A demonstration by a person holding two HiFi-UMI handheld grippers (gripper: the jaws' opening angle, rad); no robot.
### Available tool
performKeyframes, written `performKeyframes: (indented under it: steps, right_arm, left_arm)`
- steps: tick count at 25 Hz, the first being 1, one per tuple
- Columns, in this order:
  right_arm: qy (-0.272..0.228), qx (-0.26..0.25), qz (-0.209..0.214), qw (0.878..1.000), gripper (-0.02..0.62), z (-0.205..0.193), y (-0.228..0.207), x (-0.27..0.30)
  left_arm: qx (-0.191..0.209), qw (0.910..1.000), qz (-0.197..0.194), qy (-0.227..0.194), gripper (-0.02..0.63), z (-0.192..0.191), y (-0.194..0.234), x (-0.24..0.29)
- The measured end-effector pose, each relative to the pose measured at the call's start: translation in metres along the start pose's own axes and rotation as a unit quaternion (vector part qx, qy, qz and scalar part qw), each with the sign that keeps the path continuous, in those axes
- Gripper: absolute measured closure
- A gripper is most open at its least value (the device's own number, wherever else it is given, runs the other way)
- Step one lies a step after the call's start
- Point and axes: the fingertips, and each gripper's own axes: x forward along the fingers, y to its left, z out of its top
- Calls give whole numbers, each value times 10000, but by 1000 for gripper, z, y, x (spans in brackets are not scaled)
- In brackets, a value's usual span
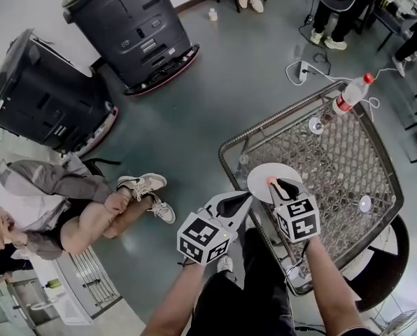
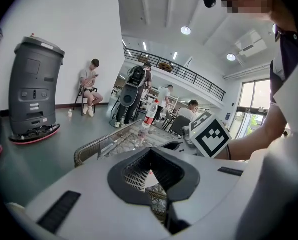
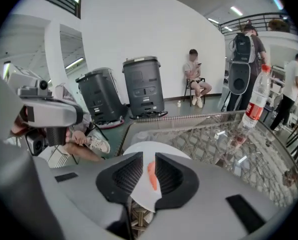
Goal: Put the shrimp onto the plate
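Note:
An orange shrimp [image 1: 271, 181] lies over a small white plate [image 1: 263, 172] near the front left corner of the glass-topped wicker table [image 1: 334, 166]. My right gripper [image 1: 282, 185] hovers right over it. In the right gripper view the shrimp [image 3: 152, 175] sits in the narrow gap of the right gripper [image 3: 149, 156], against the right pad, with white plate [image 3: 139, 151] showing beside and under it. My left gripper [image 1: 245, 198] is just left of the plate at the table's edge, jaw tips together and holding nothing. Through the left gripper [image 2: 149, 151] a sliver of plate [image 2: 152, 180] shows.
A clear water bottle [image 1: 348, 96] with a red cap stands at the table's far side. Two dark cleaning machines [image 1: 135, 26] [image 1: 44, 93] stand on the grey floor to the left. A person [image 1: 68, 208] sits low at the left, feet toward the table.

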Motion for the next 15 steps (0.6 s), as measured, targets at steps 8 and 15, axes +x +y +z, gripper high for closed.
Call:
performKeyframes:
  steps: [8,15]
  right_arm:
    - [-968,418,139,9943,534,57,22,-77]
    - [-1844,226,-60,9826,589,110,30,-146]
  left_arm:
    - [217,9991,-175,-333,597,48,-37,-27]
    - [418,9964,-313,-675,597,93,-70,-52]
